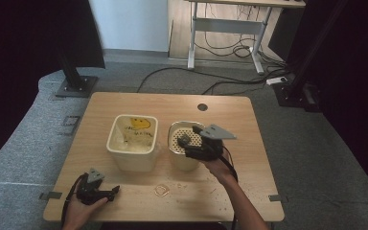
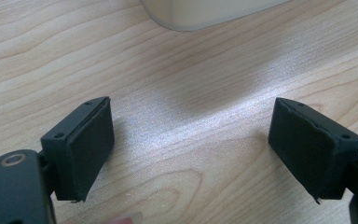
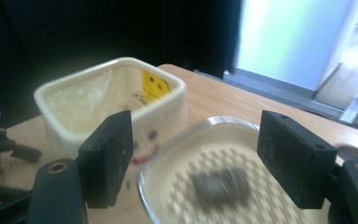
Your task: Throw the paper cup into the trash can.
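1. The right hand-held gripper (image 1: 191, 140) hangs over a round cream pot (image 1: 183, 143) with a holed top. Its jaws are wide open and hold nothing.
2. A small dark thing (image 3: 220, 184) lies on the holed top (image 3: 242, 186) between the jaws. It is blurry.
3. The left hand-held gripper (image 1: 109, 191) rests low on the near left of the counter (image 1: 230, 115). Its jaws are wide open and empty too.
4. A square cream tub (image 1: 132, 141) with a yellow smiley face (image 1: 140, 122) stands just left of the pot.
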The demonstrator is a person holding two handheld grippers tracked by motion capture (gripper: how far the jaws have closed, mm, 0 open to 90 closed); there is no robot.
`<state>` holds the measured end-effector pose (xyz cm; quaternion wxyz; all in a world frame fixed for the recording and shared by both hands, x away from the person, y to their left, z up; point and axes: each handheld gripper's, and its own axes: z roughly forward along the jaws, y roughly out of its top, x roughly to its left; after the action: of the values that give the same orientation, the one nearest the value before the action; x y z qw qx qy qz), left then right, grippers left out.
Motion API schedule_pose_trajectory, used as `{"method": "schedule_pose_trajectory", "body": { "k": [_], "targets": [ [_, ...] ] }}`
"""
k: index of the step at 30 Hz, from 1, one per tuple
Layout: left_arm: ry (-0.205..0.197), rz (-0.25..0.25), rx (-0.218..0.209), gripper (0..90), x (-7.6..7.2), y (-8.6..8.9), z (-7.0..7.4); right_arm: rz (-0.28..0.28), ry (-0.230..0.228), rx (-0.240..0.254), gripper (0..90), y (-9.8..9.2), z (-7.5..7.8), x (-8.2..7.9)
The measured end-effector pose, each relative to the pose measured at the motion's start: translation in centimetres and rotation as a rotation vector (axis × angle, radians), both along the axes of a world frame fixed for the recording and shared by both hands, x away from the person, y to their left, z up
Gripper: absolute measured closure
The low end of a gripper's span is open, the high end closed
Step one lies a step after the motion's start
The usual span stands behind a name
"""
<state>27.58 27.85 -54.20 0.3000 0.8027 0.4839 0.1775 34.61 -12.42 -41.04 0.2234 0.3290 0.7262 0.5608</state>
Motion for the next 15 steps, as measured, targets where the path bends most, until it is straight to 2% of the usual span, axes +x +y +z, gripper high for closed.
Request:
{"method": "schedule_pose_trajectory", "body": {
  "k": [5,11,15],
  "targets": [
    [0.001,0.003,-0.001,13.7,0.1,0.0,0.0,-0.062,0.016,0.004,27.5,-4.0,-2.9,-2.5],
    [-0.008,0.007,-0.005,13.1,0.3,-0.1,-0.1,-0.135,0.111,-0.016,27.7,-7.7,-7.7,-3.9],
    [-0.017,0.006,-0.009,12.4,0.5,-0.1,-0.2,-0.181,0.158,-0.032,28.0,-9.4,-10.1,-4.3]
  ]
}}
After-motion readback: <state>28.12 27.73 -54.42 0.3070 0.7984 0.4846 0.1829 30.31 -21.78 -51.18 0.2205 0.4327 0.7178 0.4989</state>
